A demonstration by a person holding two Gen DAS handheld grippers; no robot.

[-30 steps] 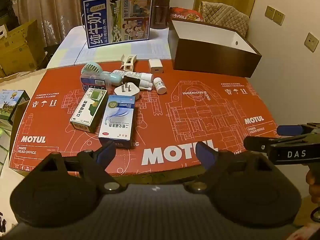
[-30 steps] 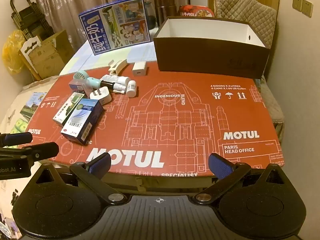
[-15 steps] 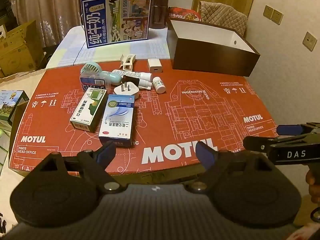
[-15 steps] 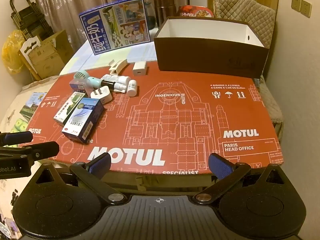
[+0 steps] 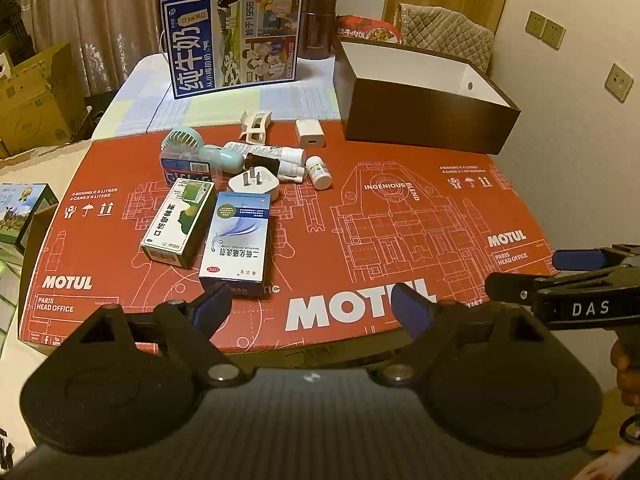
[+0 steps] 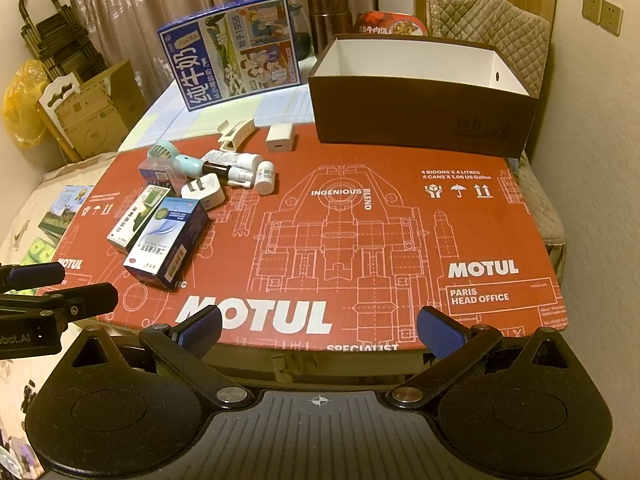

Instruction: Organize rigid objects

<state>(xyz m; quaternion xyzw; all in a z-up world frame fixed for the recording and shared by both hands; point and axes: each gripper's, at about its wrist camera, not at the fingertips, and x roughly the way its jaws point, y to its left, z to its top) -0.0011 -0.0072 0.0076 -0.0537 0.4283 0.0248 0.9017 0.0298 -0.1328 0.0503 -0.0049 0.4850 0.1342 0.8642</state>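
Two of my grippers hover at the near edge of the red MOTUL cardboard sheet (image 6: 400,220), and little has changed over the last second: the clutter has not shifted, and both views have only crept slightly nearer the sheet. My left gripper (image 5: 310,308) has its jaws spread wide with nothing between the blue pads, held low and level just short of the blue-and-white medicine box (image 5: 237,236). My right gripper (image 6: 320,328) is likewise wide apart and empty, pointing across the bare middle of the sheet toward the brown box (image 6: 424,116). Each gripper shows at the side of the other's view, so they sit side by side, apart.

The things to sort lie in a loose heap on the far left of the sheet. The green-and-white medicine box (image 5: 178,220) lies just beside the blue-and-white one, both flat. Behind them sits the white plug adapter (image 5: 254,182), prongs up, then the mint handheld fan (image 5: 188,150), a white tube (image 5: 264,152) and a small white pill bottle (image 5: 319,172) on its side. Farther back are a cream hair clip (image 5: 256,126) and a white charger cube (image 5: 309,133). The brown box stands open at the far right corner, its white inside bare as far as I can see. A blue milk carton (image 5: 234,38) stands upright beyond the sheet.
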